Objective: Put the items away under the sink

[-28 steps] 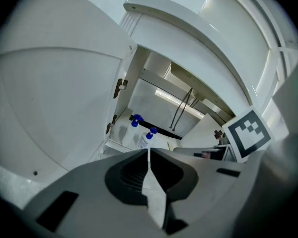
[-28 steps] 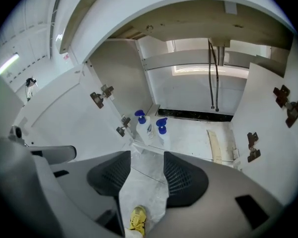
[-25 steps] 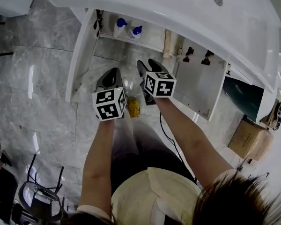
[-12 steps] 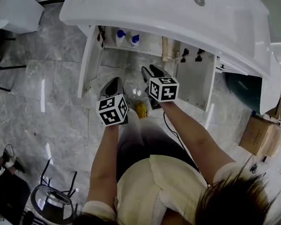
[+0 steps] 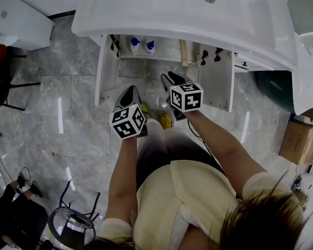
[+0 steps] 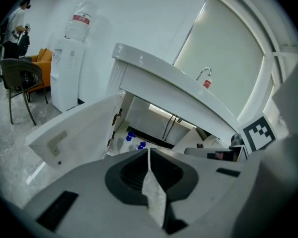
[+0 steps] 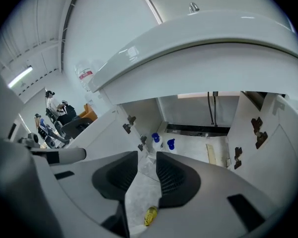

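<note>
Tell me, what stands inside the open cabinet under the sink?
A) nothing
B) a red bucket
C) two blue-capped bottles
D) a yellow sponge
C: two blue-capped bottles stand side by side at the back of the cabinet, whose doors are open.

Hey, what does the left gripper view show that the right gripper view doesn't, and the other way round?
Only the left gripper view: the marker cube of the other gripper, a red item by the faucet, and the left gripper with jaws together. Only the right gripper view: a yellow item on the floor, seen between the jaws of the right gripper, parted and empty, and hinges on the right-hand door. Both: the open cabinet holding two blue-capped bottles, the faucet and the water dispenser.
</note>
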Tool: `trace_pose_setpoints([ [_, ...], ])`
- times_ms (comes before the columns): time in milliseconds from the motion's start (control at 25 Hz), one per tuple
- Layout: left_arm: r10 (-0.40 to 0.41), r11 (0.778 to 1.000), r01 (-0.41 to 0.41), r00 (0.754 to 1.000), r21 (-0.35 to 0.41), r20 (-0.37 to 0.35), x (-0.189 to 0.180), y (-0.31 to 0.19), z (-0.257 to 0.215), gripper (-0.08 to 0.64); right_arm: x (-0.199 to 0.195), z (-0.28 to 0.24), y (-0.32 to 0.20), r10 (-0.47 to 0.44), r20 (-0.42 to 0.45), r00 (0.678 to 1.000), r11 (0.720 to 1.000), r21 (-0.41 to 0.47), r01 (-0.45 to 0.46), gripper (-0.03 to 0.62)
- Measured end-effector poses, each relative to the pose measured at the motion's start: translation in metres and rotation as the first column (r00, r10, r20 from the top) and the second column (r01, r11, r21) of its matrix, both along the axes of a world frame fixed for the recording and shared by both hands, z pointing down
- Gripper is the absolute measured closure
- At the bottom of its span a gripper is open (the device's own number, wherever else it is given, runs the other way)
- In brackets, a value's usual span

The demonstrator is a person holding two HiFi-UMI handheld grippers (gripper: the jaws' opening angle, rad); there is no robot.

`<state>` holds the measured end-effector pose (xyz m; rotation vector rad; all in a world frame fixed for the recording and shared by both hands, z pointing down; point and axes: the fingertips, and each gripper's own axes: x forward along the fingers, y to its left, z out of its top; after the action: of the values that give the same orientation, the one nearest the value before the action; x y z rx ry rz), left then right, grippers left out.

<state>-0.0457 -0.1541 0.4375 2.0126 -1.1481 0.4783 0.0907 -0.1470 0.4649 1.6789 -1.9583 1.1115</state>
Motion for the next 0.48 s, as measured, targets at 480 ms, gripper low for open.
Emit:
trace_pose_setpoints([
  [480, 0.005, 0.999, -0.005, 1.0, 0.042, -0.019, 0.005, 0.021, -0.047, 0.512, 0.004, -0.051, 0.025, 0.022, 0.044, 0.999, 0.998, 0.056, -0.025, 0.49],
])
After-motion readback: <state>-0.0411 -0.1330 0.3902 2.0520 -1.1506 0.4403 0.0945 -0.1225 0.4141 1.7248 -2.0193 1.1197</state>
